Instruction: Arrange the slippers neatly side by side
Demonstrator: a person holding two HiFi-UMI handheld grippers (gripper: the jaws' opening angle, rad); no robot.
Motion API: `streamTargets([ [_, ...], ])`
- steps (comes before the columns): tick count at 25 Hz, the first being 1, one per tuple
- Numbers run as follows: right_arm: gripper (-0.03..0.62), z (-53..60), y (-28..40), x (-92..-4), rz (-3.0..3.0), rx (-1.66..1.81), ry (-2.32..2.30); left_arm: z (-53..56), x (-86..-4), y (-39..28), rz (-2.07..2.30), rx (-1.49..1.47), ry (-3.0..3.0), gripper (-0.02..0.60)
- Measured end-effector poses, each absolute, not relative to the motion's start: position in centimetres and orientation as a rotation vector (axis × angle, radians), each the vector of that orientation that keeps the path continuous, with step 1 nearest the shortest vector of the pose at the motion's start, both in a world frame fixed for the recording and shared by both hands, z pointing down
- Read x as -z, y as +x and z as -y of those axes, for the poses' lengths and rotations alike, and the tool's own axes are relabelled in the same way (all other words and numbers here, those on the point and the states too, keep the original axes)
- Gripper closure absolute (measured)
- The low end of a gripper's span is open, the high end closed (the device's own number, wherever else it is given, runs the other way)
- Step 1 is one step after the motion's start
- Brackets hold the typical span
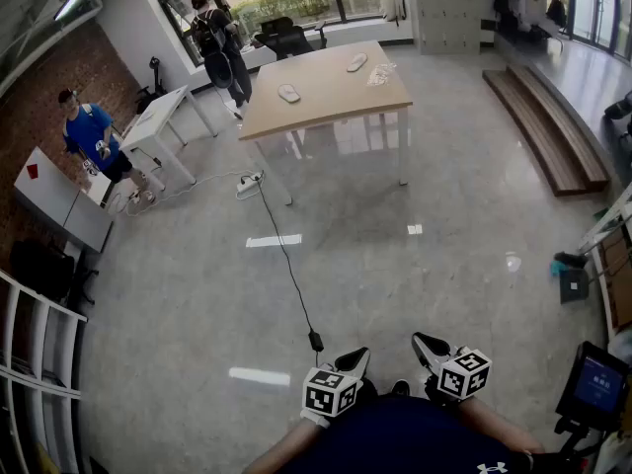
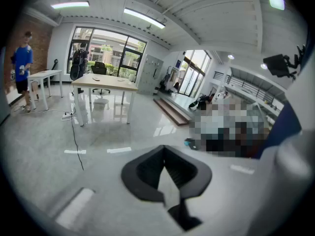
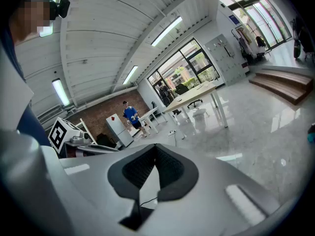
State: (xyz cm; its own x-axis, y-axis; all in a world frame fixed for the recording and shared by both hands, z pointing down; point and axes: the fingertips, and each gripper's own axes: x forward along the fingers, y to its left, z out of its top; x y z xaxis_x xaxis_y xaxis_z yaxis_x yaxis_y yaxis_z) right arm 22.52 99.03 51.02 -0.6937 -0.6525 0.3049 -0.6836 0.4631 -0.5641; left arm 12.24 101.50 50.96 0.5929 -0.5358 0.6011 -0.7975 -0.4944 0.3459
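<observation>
On the wooden bench far across the floor, we see one slipper and the other slipper lying well apart, and close to us our left hand-held gripper and right hand-held gripper are both clenched on nothing.

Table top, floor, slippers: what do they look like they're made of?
Table top: light wood or wood-look laminate, matte tan, with no glare on it.
Floor: polished grey stone or tile, glossy; it shows bright strip reflections and mirrors the table.
Slippers: pale and too small to tell, possibly foam or fabric.
</observation>
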Motion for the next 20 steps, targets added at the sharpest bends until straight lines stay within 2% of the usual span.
streamTargets([
  [12, 0.589, -92.0, 21.8, -51.5, 2.576, -1.042, 1.303, -94.2, -50.9, 10.5, 1.032, -0.515, 2.231, 0.578],
  [20, 0.589, -82.1, 16.9, -51.6, 2.563, -0.988, 1.281, -84.2, -50.6, 5.7, 1.056, -0.451, 2.227, 0.578],
])
